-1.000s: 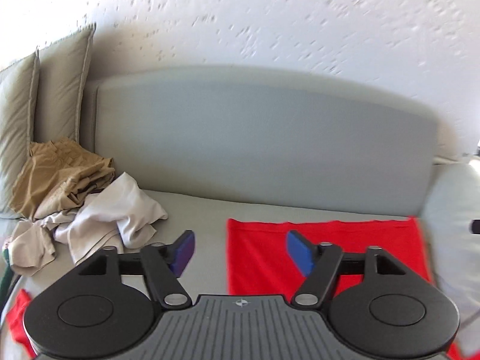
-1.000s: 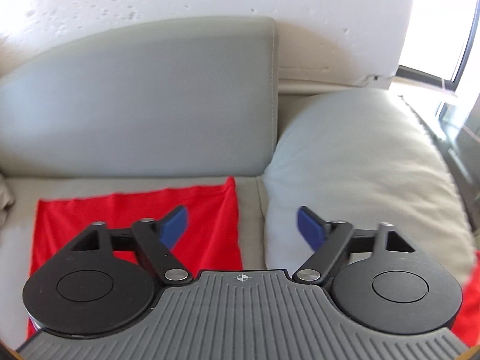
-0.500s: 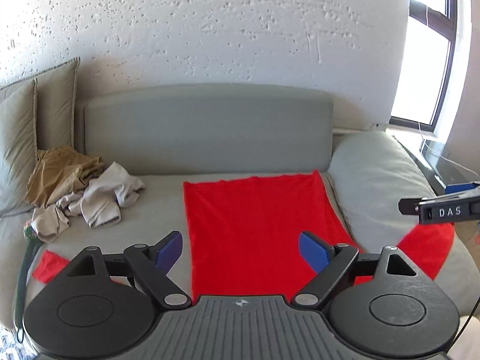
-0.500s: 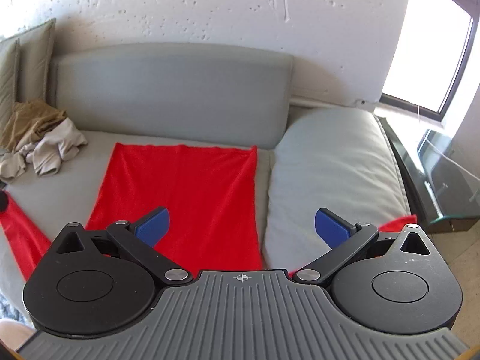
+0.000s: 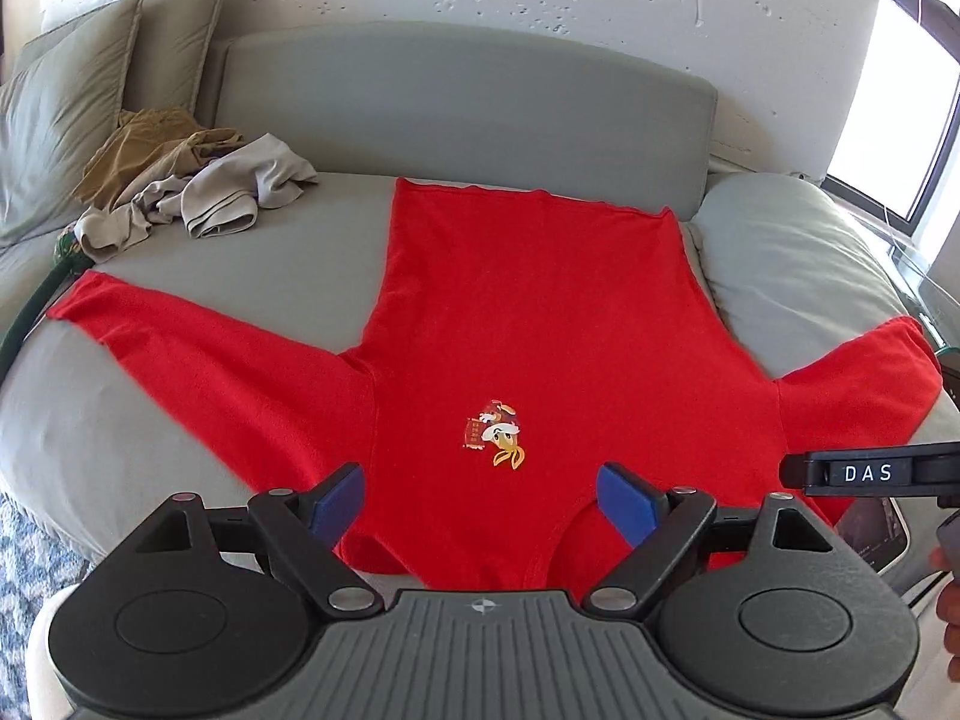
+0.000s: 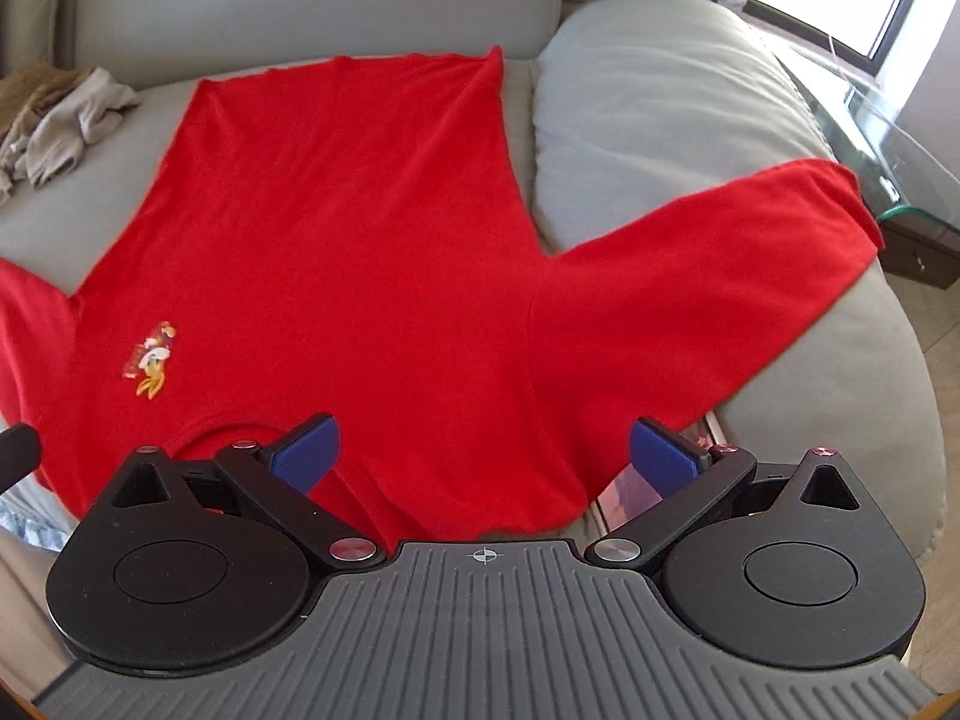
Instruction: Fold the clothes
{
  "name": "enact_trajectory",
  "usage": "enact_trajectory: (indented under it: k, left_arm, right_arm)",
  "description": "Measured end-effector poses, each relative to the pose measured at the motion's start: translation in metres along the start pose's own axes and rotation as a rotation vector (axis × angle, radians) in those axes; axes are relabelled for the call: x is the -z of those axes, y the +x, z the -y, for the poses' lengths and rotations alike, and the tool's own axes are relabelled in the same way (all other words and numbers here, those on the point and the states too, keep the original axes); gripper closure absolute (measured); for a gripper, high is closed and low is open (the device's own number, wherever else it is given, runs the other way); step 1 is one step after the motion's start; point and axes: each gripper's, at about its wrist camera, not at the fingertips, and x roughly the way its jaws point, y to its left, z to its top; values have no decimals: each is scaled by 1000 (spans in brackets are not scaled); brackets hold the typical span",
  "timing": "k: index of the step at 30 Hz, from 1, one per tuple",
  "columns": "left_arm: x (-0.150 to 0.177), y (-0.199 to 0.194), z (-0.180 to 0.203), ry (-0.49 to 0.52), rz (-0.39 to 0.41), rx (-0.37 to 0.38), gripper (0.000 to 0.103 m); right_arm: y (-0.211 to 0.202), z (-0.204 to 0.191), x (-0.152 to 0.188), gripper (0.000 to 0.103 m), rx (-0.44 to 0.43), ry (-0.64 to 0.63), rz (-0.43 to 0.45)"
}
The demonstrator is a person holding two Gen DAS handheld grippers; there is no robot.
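Red tee lying spread flat, both tongs hanging wide and empty

The grey upholstered sofa (image 5: 468, 102) is carrying the red long-sleeved cotton shirt (image 5: 528, 312), collar nearest, hem toward 12 o'clock, sleeves running out to 9 and 3, the right one draping over the pale grey cushion (image 6: 672, 96). A crumpled beige and tan clothes pile (image 5: 180, 186) is sitting at 10 o'clock. Left gripper (image 5: 480, 495) and right gripper (image 6: 486, 450) are both hovering over the collar end, holding nothing. I'm guessing it's light, floppy, a bit clingy, so pinching cuffs or shoulder seams looks best.
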Motion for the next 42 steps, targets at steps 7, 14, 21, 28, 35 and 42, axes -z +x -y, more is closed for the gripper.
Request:
enact_trajectory:
  k: [7,14,21,28,35,42]
  left_arm:
    - [7,0,0,-22,2,-1,19]
    - [13,3,-3,-22,-7,-17,19]
    - [16,6,-6,-31,-23,-39,19]
    - [19,11,-8,-31,-36,-41,19]
    - [13,27,-8,-12,-40,-3,45]
    - [15,55,6,63,-63,36,69]
  right_arm:
    - [-3,11,1,1,-55,80,-10]
    - [0,13,1,1,-50,80,-37]
    - [0,13,5,2,-51,61,-23]
    - [4,13,6,2,-32,55,-21]
    - [8,36,3,6,-84,128,-13]
    - [28,11,10,44,-236,28,-97]
